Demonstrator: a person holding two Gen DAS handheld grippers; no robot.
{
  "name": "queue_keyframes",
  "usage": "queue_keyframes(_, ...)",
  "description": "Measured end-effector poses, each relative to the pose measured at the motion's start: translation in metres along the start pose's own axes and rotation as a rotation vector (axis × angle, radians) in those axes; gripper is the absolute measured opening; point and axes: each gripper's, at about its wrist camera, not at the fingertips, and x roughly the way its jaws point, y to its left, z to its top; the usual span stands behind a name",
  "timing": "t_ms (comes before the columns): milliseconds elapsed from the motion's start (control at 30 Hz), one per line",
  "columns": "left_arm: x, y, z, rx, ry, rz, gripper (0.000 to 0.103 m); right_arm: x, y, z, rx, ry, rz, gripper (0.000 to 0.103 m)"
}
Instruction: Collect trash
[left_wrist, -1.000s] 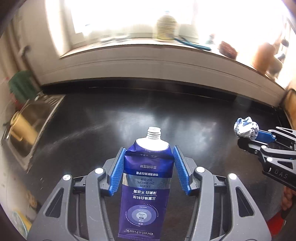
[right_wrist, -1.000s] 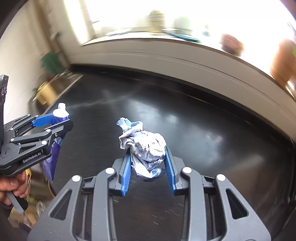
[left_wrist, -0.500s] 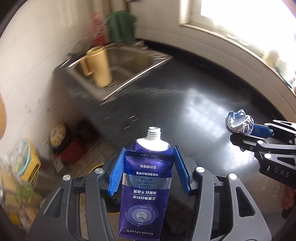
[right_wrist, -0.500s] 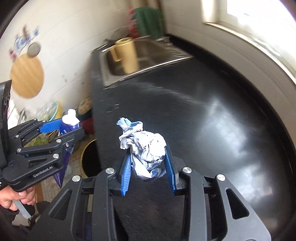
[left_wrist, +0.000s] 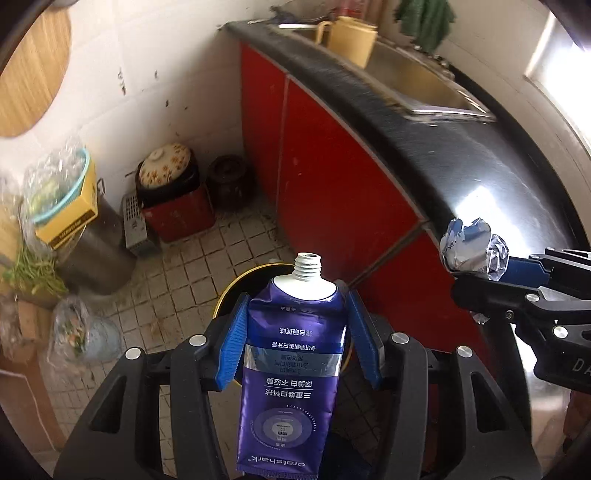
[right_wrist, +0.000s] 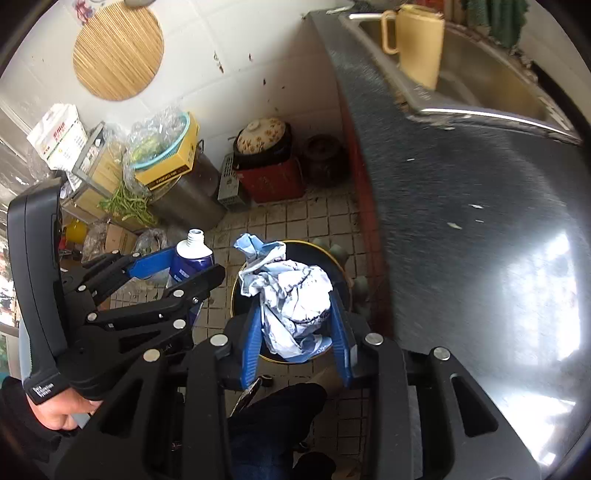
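Observation:
My left gripper (left_wrist: 295, 325) is shut on a purple toothpaste tube (left_wrist: 291, 365) with an uncapped white neck; it also shows in the right wrist view (right_wrist: 192, 258). My right gripper (right_wrist: 295, 314) is shut on a crumpled blue-and-white paper ball (right_wrist: 291, 295), seen in the left wrist view (left_wrist: 472, 251) too. Both are held above the floor over a black round trash bin with a yellow rim (left_wrist: 236, 291), (right_wrist: 306, 251), which stands beside the red cabinet.
A black countertop (left_wrist: 480, 155) with a steel sink (right_wrist: 491, 85) and yellow jug (right_wrist: 421, 44) runs to the right over red cabinet doors (left_wrist: 332, 184). Pots, a red crate (left_wrist: 177, 214), a metal drum (left_wrist: 92, 243) and bags crowd the tiled floor's left.
Both grippers swung left and down from over the countertop to above the floor and the bin, still holding the tube and the paper ball.

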Motion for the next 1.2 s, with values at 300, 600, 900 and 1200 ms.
queue_keyframes(300, 0.07, 0.038, -0.012, -0.077, 0.063, -0.009, 0.052, 0.079, 0.018, 0.015, -0.046, 0.127, -0.022, 0.035)
queue_keyframes(600, 0.091, 0.052, -0.018, -0.121, 0.082, -0.03, 0.064, 0.093, 0.015, 0.022, -0.048, 0.157, -0.026, 0.056)
queue_keyframes(900, 0.05, 0.038, -0.025, -0.041, 0.061, 0.052, 0.088, 0.035, 0.015, 0.006, -0.034, 0.084, 0.02, 0.085)
queue_keyframes(1200, -0.057, -0.111, 0.009, 0.309, -0.141, 0.027, 0.096, -0.167, -0.064, -0.075, 0.091, -0.201, -0.255, 0.096)
